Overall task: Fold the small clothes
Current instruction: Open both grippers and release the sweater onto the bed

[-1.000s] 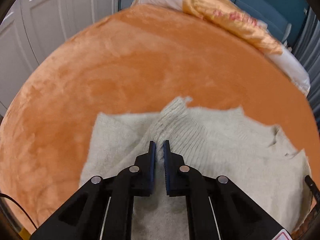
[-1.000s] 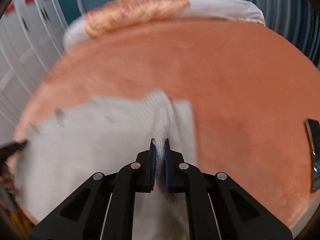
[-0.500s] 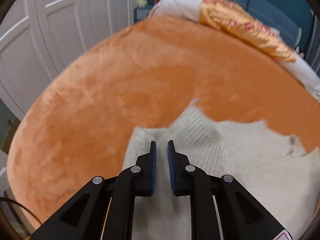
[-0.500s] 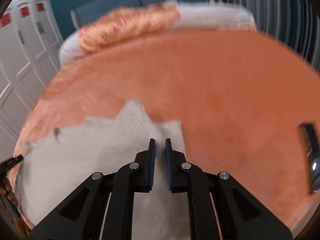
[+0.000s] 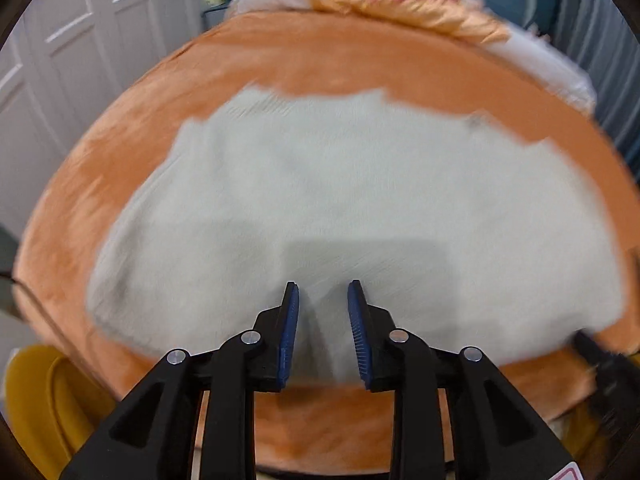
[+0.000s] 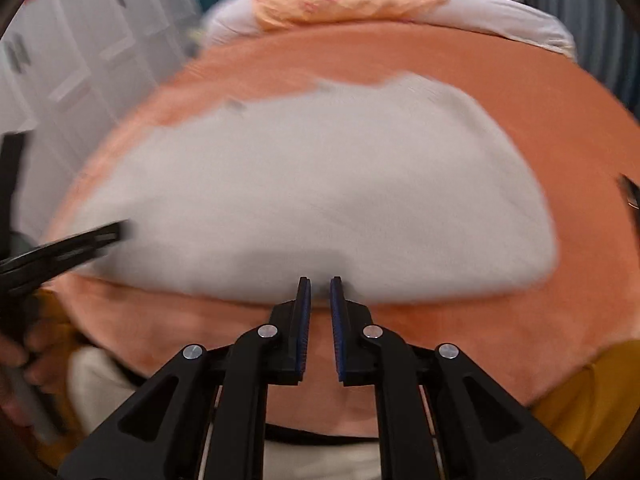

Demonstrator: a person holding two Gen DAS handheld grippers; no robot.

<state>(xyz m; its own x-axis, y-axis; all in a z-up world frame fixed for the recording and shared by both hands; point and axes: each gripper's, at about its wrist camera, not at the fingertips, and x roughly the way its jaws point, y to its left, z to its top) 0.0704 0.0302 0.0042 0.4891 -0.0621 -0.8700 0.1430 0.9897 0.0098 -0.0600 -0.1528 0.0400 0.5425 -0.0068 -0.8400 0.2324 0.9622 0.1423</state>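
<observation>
Both grippers have let go of the knit and backed toward the near edge of the bed since a second ago; then each pinched a ridge of fabric, now neither holds anything. Left gripper [image 5: 322,286]: jaws moderately parted, tips over the near hem of the cream sweater [image 5: 340,208], contact not resolvable through blur. Right gripper [image 6: 320,280]: jaws narrowly parted, tips at the sweater's [image 6: 320,184] near edge, nothing between them. Sweater lies flat on the orange blanket [image 5: 320,60], toward the near edge. Long axis runs left to right across both views. Uneven far edge points toward the patterned pillow [image 5: 400,0]. Left gripper also shows at left in the right wrist view [image 6: 116,232].
</observation>
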